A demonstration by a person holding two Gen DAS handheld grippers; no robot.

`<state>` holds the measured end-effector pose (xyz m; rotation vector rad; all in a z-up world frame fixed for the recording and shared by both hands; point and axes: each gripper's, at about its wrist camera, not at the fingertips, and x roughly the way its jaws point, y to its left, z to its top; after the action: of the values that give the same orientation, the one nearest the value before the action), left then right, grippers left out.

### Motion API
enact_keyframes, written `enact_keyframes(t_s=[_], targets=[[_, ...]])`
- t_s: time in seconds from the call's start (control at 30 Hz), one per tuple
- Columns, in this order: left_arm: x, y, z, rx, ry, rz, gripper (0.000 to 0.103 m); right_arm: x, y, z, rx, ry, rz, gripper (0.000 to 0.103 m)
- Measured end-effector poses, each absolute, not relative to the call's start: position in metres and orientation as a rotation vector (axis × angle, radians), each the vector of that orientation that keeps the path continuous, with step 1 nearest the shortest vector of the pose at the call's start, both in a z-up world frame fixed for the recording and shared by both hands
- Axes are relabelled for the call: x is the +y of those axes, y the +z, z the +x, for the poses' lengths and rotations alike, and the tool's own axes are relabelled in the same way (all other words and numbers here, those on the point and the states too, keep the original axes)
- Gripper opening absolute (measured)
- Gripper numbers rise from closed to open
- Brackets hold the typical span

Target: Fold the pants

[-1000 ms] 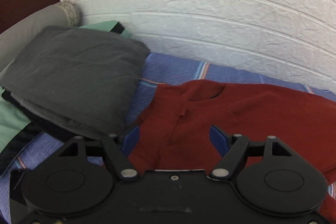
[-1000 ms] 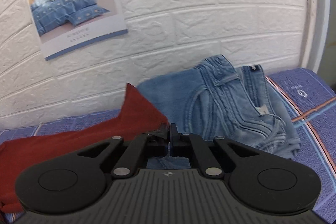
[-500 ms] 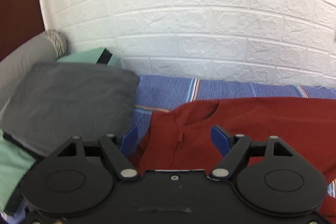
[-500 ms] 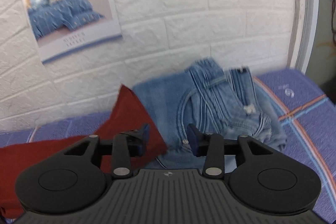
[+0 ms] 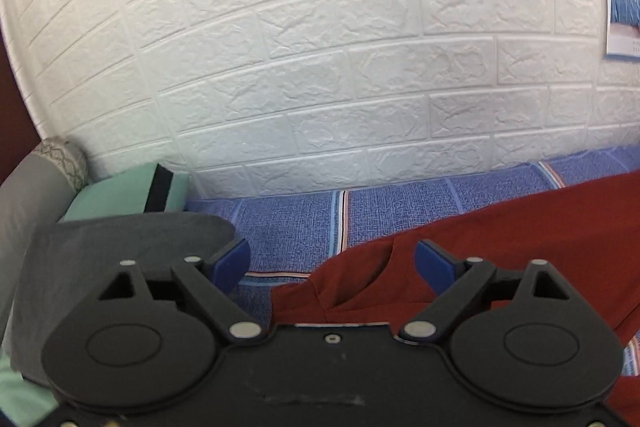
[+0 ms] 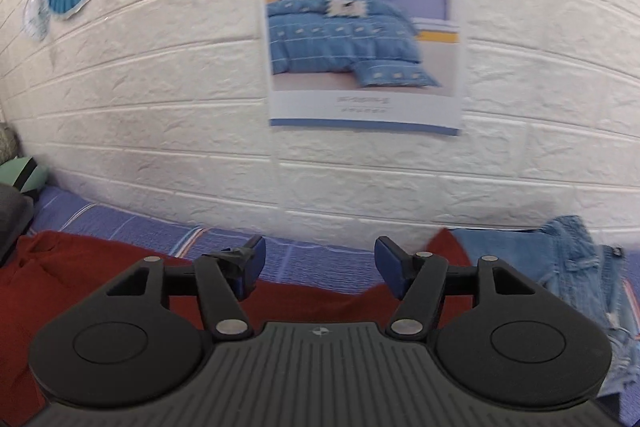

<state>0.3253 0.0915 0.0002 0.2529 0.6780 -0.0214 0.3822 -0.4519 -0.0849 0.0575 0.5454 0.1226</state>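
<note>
Left wrist view shows the left claw [image 5: 332, 263] wide apart and holding nothing, with the red pants [image 5: 500, 239] lying flat on the blue bed [image 5: 288, 219] just below and to its right. The right claw [image 6: 316, 259] is wide apart and empty too, above the middle of the pants [image 6: 80, 267]. The pants stretch long from side to side between both claws, so I think each claw can reach its own end.
</note>
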Motion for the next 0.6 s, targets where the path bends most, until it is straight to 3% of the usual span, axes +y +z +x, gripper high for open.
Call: enact_keyframes(t_s=[0.37,0.43,0.6], targets=[[0.082,-0.052,0.385,0.730,-0.169,0.306,0.091,-0.396,-0.132,0.441,0.675,0.347,-0.007,0.103],[0.080,-0.064,0.397,0.736,-0.184,0.322,0.096,-0.392,-0.143,0.451,0.700,0.361,-0.011,0.103],[0.075,-0.096,0.427,0.783,-0.248,0.339,0.096,-0.390,-0.167,0.479,0.741,0.391,-0.028,0.103]])
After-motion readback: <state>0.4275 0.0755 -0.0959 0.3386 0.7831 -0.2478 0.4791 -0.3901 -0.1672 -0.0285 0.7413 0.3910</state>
